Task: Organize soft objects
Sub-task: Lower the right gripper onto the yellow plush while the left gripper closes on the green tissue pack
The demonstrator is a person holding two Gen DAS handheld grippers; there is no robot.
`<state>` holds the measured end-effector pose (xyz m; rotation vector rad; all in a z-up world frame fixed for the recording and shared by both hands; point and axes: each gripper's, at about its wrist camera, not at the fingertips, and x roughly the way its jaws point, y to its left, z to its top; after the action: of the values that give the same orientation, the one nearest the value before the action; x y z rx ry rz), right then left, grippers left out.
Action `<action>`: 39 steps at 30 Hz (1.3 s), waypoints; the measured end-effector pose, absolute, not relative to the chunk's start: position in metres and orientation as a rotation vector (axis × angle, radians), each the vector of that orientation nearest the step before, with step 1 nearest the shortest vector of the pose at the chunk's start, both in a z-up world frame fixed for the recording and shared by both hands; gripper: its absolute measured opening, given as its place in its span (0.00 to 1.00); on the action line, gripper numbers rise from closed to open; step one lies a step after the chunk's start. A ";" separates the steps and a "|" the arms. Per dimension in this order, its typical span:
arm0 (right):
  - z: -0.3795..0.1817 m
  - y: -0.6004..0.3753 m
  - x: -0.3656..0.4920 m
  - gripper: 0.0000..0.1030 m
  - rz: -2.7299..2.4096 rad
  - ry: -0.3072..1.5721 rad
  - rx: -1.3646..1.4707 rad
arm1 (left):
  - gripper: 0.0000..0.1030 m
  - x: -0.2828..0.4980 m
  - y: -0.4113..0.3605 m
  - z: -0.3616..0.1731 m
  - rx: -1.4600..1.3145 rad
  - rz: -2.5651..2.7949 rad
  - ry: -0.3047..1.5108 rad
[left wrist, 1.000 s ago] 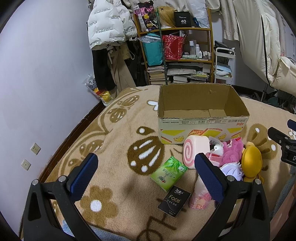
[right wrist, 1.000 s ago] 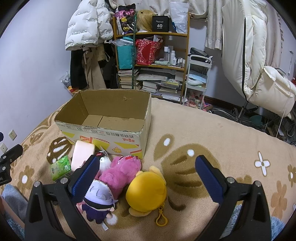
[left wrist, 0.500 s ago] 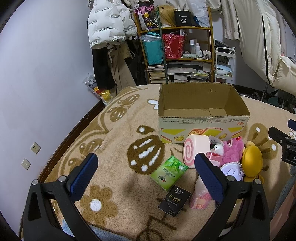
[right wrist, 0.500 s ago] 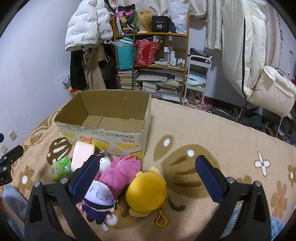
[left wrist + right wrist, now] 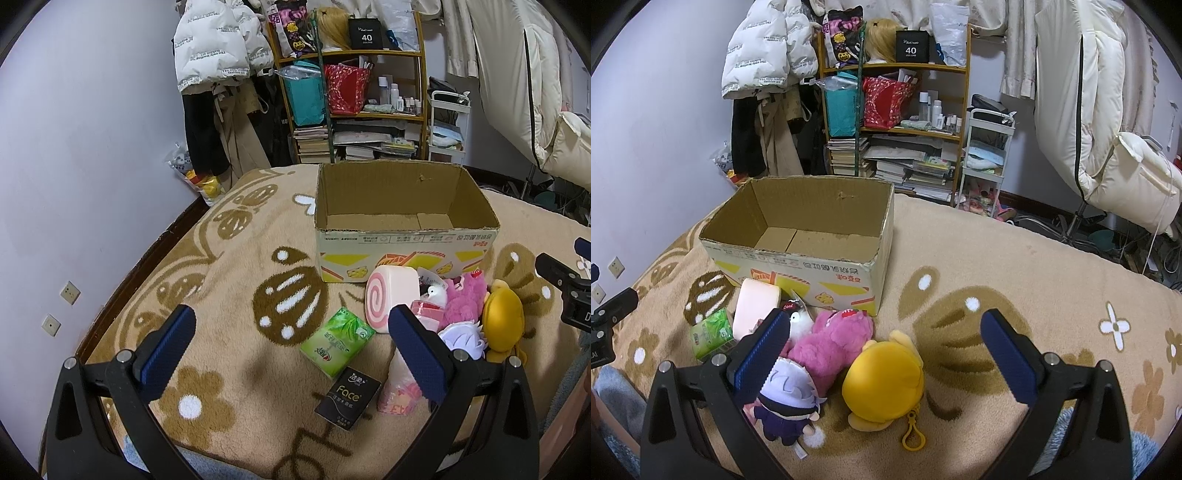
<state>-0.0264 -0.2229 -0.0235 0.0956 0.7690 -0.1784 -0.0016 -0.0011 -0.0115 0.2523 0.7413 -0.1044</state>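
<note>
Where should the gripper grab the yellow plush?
Grip the yellow plush across its round body, coming from above with the open right gripper. The body bulges up clear of the blanket; its right side is free, while the pink plush crowds its left.

Even, cool indoor light, soft shadows, sharp focus, strong fisheye warping at edges.

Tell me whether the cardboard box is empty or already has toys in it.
Empty. The cardboard box stands open-topped with only its bare bottom flaps showing; the yellow plush and pink plush lie on the blanket outside it.
</note>
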 end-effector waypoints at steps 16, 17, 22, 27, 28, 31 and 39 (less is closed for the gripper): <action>-0.030 -0.226 -0.020 1.00 -0.161 0.813 0.122 | 1.00 0.018 0.002 -0.016 0.268 -0.063 0.831; -0.031 -0.229 -0.017 1.00 -0.156 0.827 0.137 | 1.00 0.022 0.001 -0.018 0.277 -0.060 0.840; -0.044 -0.234 -0.005 1.00 -0.152 0.891 0.184 | 1.00 0.041 0.001 -0.027 0.293 -0.056 0.893; -0.057 -0.242 0.007 1.00 -0.159 0.949 0.236 | 1.00 0.060 -0.001 -0.042 0.306 -0.054 0.953; -0.059 -0.243 0.008 1.00 -0.161 0.959 0.245 | 1.00 0.064 -0.002 -0.045 0.310 -0.047 0.958; -0.068 -0.248 0.013 1.00 -0.172 0.996 0.264 | 1.00 0.073 -0.005 -0.056 0.322 -0.046 0.977; -0.101 -0.257 0.026 0.96 -0.178 1.132 0.318 | 1.00 0.094 -0.013 -0.096 0.360 -0.078 1.091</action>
<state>0.0256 -0.2570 -0.1010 0.3177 1.1317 -0.1776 0.0939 -0.0131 -0.0956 0.3601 1.0911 -0.0782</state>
